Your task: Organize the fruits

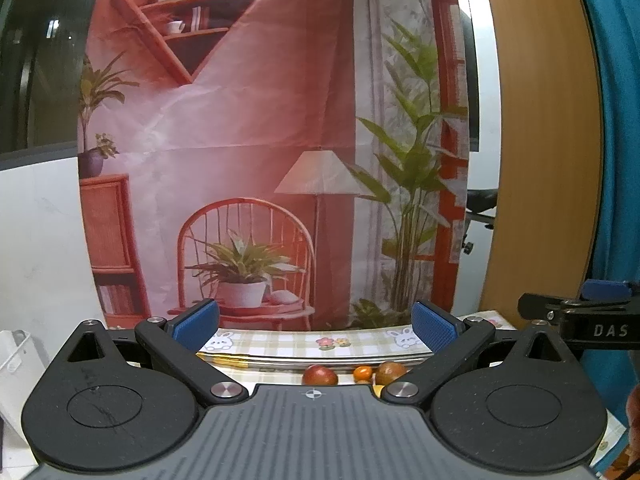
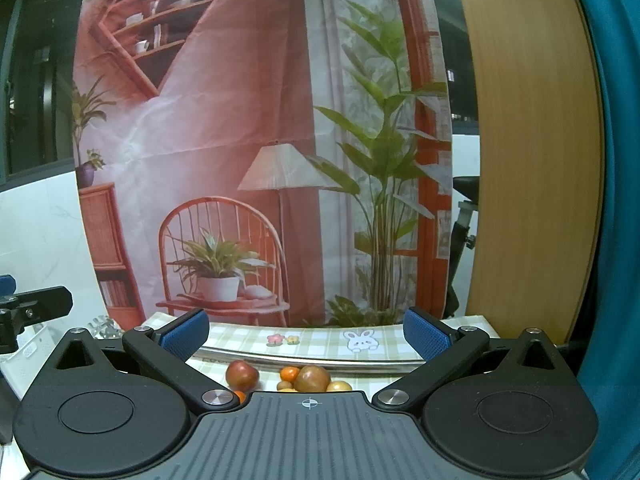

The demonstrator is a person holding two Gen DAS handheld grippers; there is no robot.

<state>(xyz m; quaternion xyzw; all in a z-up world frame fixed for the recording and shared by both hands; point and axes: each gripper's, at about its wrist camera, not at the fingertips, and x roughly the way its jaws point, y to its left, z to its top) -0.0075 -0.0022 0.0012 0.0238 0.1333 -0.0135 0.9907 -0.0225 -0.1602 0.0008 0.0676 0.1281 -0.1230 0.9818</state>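
Observation:
Several small fruits lie on a checked tablecloth just past the gripper bodies. In the left wrist view a red apple (image 1: 319, 375), a small orange (image 1: 362, 372) and a brownish apple (image 1: 391, 372) peek over the body. In the right wrist view the red apple (image 2: 241, 375), small orange (image 2: 289, 373), brownish apple (image 2: 312, 378) and a yellow fruit (image 2: 339, 386) show. My left gripper (image 1: 316, 324) is open and holds nothing, raised above the fruits. My right gripper (image 2: 306, 332) is open too, with nothing between its blue pads (image 2: 424, 336). The lower fruits are hidden by the bodies.
A metal tray rim (image 2: 312, 360) runs behind the fruits on the tablecloth (image 2: 320, 338). A printed room backdrop (image 1: 260, 160) hangs behind the table. A wooden panel (image 2: 528, 160) and blue curtain stand to the right. The right gripper's finger (image 1: 580, 312) shows at the left view's right edge.

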